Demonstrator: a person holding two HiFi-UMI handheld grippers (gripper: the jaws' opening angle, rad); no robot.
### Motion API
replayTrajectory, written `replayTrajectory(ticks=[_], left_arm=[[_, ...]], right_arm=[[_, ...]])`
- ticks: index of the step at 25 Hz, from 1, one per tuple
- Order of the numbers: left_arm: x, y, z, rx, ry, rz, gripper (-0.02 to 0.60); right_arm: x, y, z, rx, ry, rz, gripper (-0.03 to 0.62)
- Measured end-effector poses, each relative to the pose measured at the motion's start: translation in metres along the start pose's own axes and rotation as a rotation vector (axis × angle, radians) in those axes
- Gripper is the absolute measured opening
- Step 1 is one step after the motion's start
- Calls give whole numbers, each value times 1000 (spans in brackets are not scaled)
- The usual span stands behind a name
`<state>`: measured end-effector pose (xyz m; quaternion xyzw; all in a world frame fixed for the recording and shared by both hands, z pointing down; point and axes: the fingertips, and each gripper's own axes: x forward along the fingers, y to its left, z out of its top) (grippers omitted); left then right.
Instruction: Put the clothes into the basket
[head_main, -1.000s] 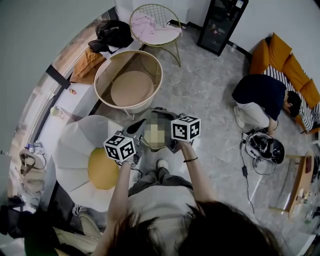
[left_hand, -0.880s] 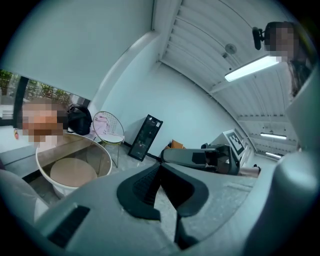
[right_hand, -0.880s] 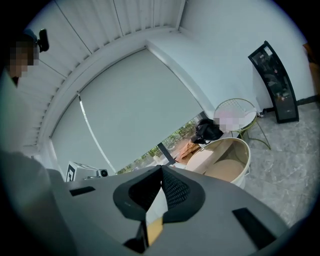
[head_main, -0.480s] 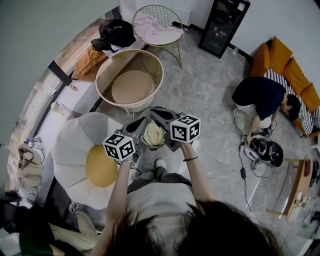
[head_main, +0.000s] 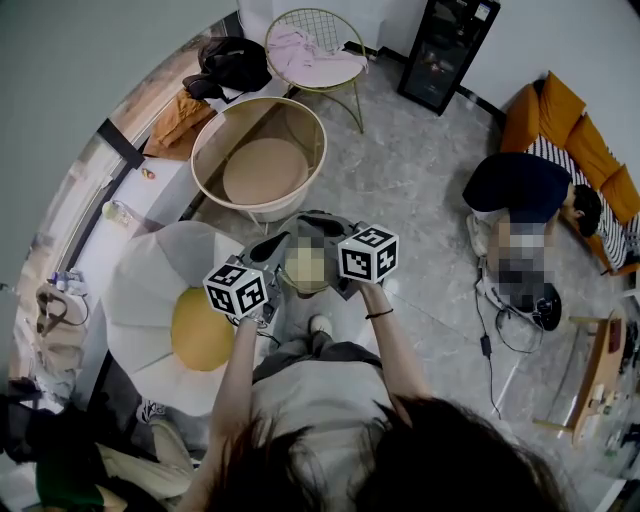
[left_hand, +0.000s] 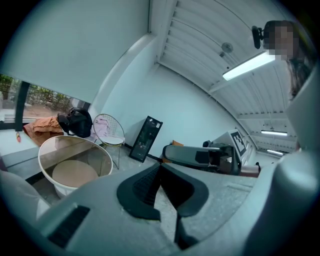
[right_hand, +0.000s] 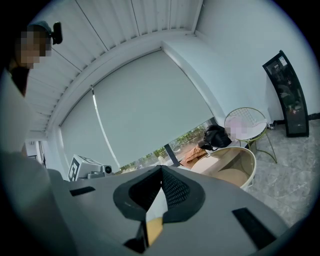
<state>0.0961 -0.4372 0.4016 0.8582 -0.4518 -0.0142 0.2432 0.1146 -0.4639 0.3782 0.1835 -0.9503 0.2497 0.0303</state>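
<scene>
Clothes (head_main: 303, 57): the pink piece lies on the wire chair (head_main: 325, 20), far ahead of the tongs and past the basket (head_main: 300, 135). An orange garment (head_main: 178, 118) lies on the ledge by the window (head_main: 160, 190), ahead and off to the left. The basket stands on the floor just ahead of both tongs. We see only its tan bottom and no cloth inside.

Left tongs (left_hand: 160, 166): clenched, tips meeting, nothing between them. Right tongs (right_hand: 161, 167): clenched likewise, no cloth in them.

Step, as we judge it: between grasps, with garments lying outside the basket and none in hand. The next move calls for carrying one pair of tongs past the basket to a garment. There we release the jaws over a fold and clench on enough cloth that it holds on the way to the basket.

Pose: both forearms reach out from the body side by side, hands close together. The tongs point nearly level, tipped slightly down, toward the basket.
</scene>
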Motion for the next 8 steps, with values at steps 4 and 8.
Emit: replayTrajectory(ticks=[4, 8], left_arm=[[-1, -1, 1, 2, -4, 5, 11], [0, -2, 1, 2, -6, 8, 11]], right_arm=[[-1, 3, 3, -12, -12, 16, 9], [-1, 5, 7, -10, -22, 29, 9]])
